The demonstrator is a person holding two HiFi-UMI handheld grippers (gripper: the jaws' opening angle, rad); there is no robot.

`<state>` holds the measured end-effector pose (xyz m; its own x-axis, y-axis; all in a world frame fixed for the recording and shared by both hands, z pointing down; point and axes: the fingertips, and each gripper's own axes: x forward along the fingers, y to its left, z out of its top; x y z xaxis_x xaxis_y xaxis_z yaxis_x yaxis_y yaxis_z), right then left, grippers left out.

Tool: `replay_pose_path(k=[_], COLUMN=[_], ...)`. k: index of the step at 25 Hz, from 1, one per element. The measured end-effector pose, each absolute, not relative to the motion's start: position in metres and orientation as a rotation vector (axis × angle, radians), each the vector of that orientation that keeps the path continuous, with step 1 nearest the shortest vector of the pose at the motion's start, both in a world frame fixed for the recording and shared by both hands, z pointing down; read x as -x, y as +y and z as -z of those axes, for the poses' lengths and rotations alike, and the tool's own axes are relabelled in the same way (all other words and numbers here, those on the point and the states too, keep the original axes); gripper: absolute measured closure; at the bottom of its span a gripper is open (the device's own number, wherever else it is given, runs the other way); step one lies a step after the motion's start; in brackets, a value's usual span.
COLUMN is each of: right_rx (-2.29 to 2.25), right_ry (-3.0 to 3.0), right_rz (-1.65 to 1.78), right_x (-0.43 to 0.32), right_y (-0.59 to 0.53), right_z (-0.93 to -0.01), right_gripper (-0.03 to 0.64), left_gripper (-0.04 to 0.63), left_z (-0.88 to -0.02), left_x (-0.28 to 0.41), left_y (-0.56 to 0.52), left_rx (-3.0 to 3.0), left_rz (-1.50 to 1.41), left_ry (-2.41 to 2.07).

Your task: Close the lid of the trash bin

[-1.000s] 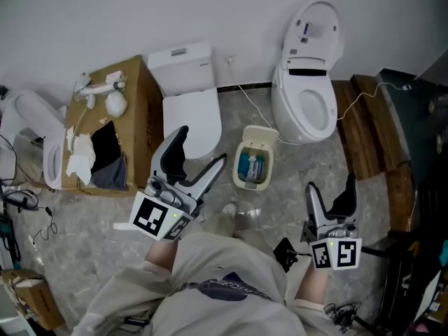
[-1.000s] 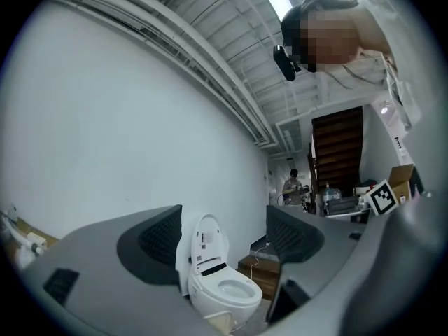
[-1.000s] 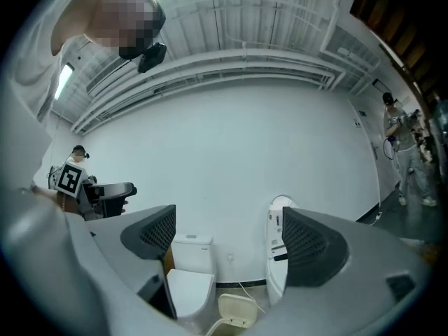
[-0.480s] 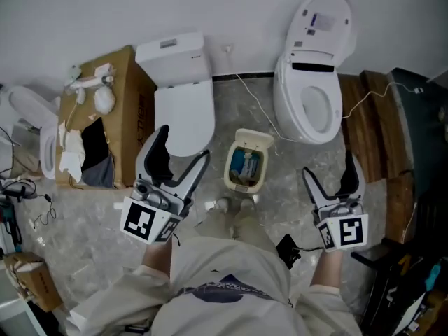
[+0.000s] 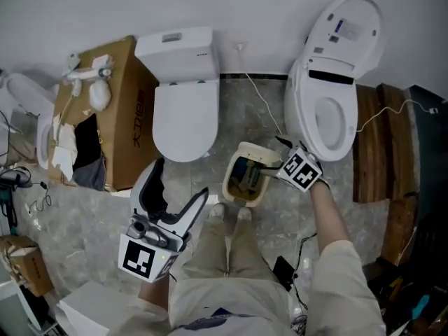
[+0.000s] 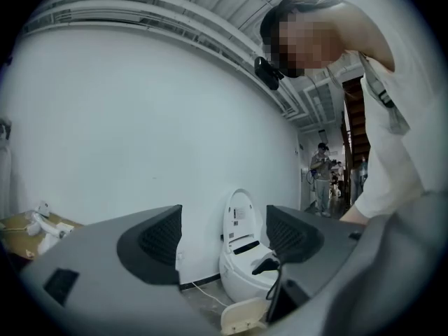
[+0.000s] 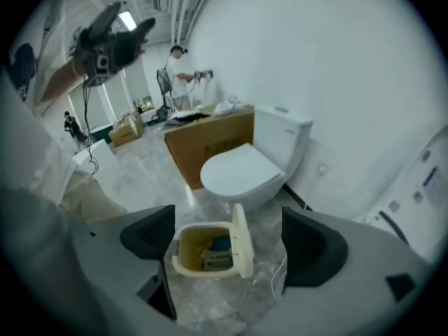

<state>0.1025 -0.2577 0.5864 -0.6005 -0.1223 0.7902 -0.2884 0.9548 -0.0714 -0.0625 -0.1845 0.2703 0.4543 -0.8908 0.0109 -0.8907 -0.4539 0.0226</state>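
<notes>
Not yet closed: lid upright on the trash bin standing between closed toilet and open toilet, right gripper just beside that lid with jaws wide apart and empty (left gripper likewise agape, holding nothing, well back), the push down yet to do.

A loose white short-sleeved top with a dark printed mark on the chest is worn over pale beige trousers, and light shoes are seen on the feet. The left tongs and the right tongs are built in grey, fitted with black ribbed pads, and each is topped by a white cube printed with black square markers.
</notes>
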Motion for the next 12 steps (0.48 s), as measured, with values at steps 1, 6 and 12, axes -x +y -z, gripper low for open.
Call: replay_pose_path(k=[1, 6, 12], right_rx=[-0.225, -0.106, -0.029], right_ry=[-2.153, -1.943, -1.794], right_rz=[-0.265, -0.338, -0.391], right_x=[-0.096, -0.078, -0.081], right_y=[-0.259, -0.264, -0.251], right_z=[-0.619, -0.736, -0.788], right_gripper=[0.147, 0.141, 0.135], left_gripper=[0.241, 0.241, 0.241], left_z=[-0.279, -0.322, -0.354], left_x=[0.067, 0.095, 0.116], left_y=[-0.185, -0.181, -0.177], left_rx=[-2.651, -2.595, -2.535], left_rz=[-0.021, -0.128, -0.173], left_ry=[-1.629, -1.656, -1.649])
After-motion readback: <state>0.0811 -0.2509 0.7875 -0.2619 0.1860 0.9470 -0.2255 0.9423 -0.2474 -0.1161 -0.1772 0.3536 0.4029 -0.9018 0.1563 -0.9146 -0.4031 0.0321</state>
